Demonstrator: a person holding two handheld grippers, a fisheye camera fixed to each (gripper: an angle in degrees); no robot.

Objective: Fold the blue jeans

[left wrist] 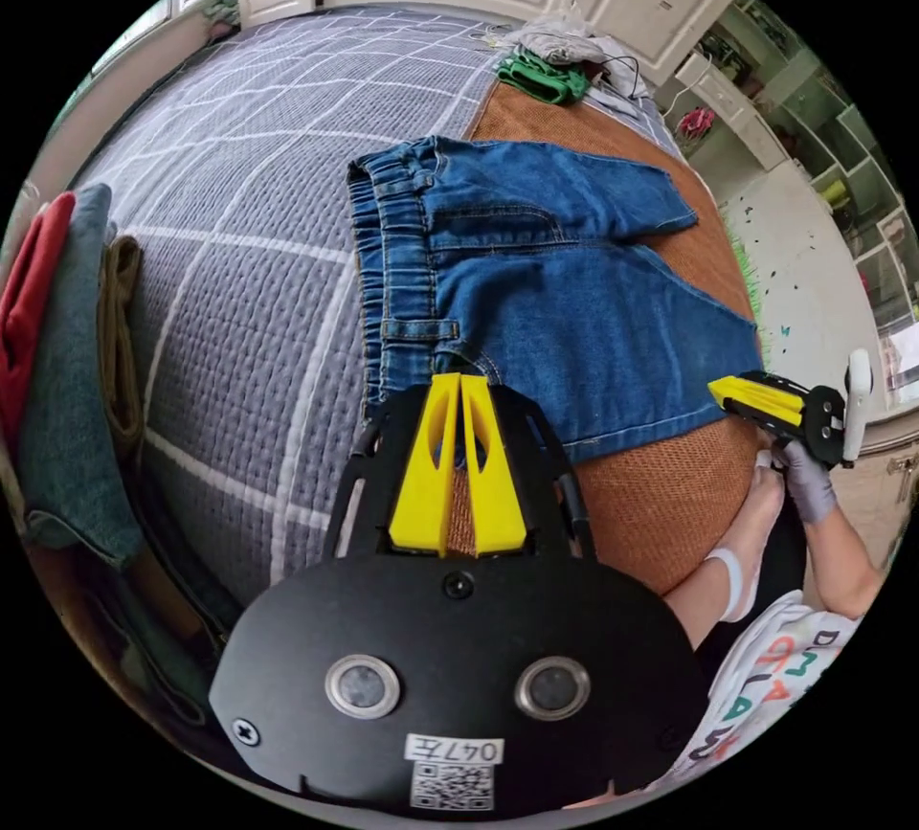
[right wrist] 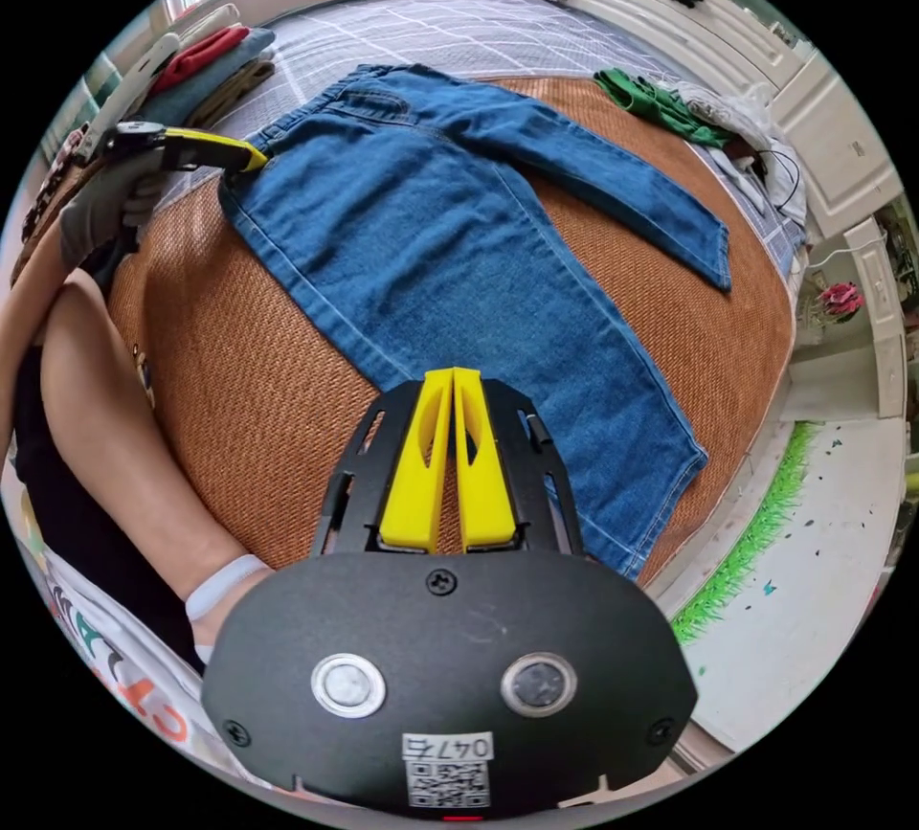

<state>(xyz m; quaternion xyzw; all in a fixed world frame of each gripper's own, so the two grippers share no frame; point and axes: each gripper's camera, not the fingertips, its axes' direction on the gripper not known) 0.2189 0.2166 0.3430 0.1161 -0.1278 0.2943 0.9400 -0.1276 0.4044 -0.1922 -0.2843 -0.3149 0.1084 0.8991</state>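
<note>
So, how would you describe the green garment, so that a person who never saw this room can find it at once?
Start from the bed with the grey checked quilt and the brown woven mat on it, where the blue jeans lie flat. Beyond the jeans' far leg lies a small clothes heap by the mat's edge. The green garment is its only bright green piece, beside pale grey cloth.

A woven mat (right wrist: 258, 370) covers the quilt (left wrist: 249, 198). Green cloth (left wrist: 541, 78) lies at one o'clock; folded clothes (left wrist: 57, 332), perhaps towels, at nine.

Left view close at waistband, right view near hem, both sharing jeans (left wrist: 536, 284).
</note>
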